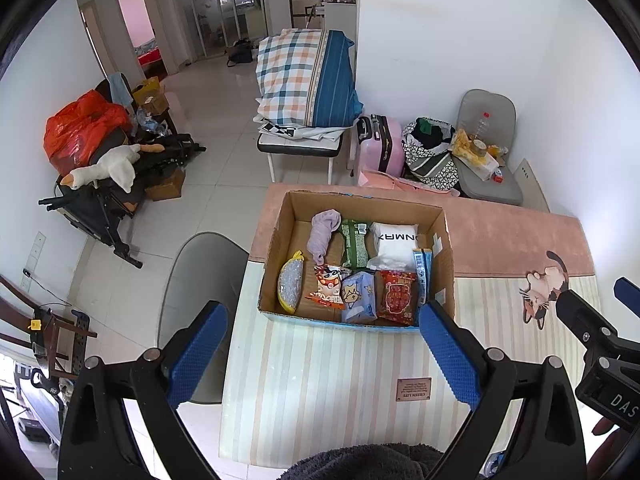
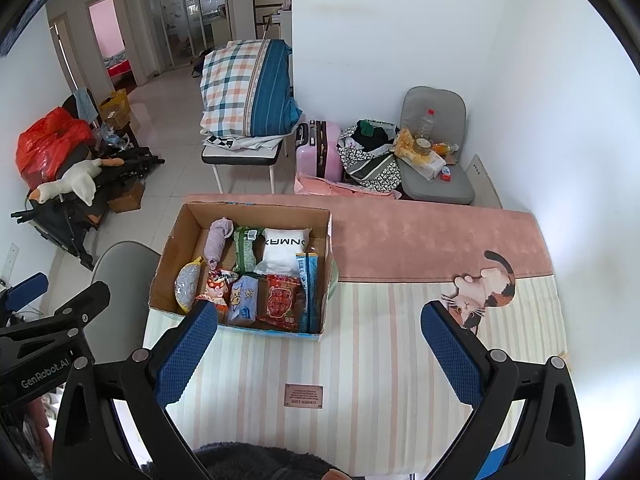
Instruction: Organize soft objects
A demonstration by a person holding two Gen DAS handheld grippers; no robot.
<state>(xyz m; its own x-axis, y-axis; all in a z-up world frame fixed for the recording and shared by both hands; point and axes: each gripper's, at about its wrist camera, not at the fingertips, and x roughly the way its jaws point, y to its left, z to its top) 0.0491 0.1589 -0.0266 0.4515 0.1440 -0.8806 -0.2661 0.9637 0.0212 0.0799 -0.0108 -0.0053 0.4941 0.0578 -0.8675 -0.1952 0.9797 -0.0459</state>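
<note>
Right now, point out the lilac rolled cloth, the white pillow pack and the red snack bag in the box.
lilac rolled cloth point(image 1: 323, 231), left wrist view, middle of the roll.
white pillow pack point(image 2: 285, 250), right wrist view, centre of its white face.
red snack bag point(image 1: 396, 297), left wrist view, middle of the printed front.

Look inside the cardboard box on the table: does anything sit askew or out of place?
Mostly tidy. Only the blue striped packet stands on edge against the open brown cardboard box's right wall, while the other items lie flat.

Dark fleece garment point(image 1: 368, 462) cut off by bottom edge.
</note>
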